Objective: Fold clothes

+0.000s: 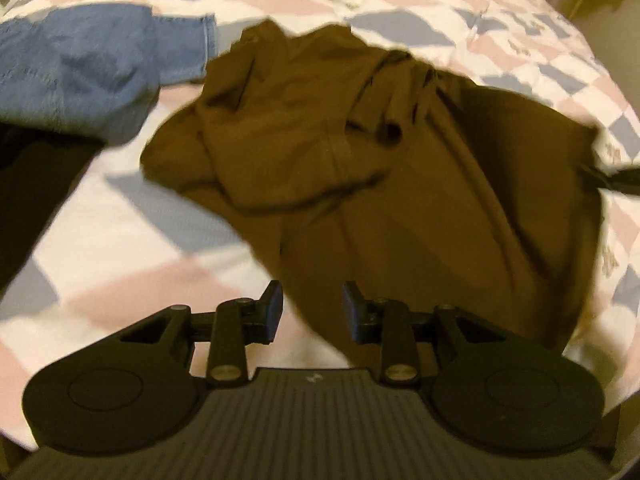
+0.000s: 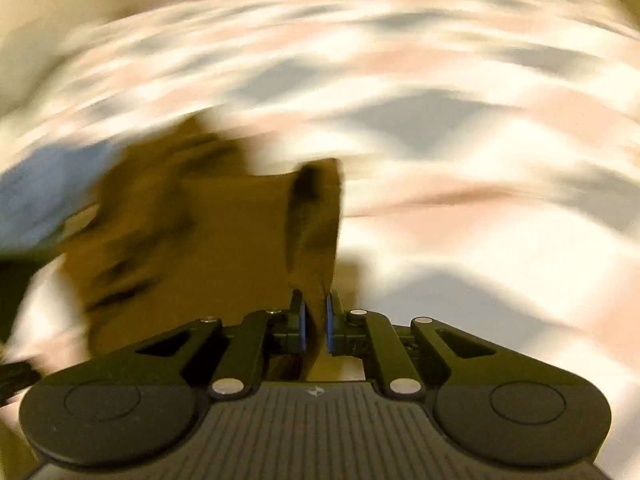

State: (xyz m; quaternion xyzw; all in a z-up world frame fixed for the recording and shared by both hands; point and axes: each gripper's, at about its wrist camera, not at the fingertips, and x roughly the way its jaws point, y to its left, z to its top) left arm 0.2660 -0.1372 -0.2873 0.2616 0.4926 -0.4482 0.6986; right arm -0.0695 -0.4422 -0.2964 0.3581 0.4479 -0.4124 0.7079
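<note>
The brown garment lies rumpled mid-bed on the checked quilt, not yet a flat fold — the right gripper pinches one edge of it, the left gripper hangs part-open and empty, with blue jeans toward the far left edge.

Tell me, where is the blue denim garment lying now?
In the left wrist view the blue denim garment lies at the upper left on the checked quilt, just left of the crumpled brown garment.
</note>
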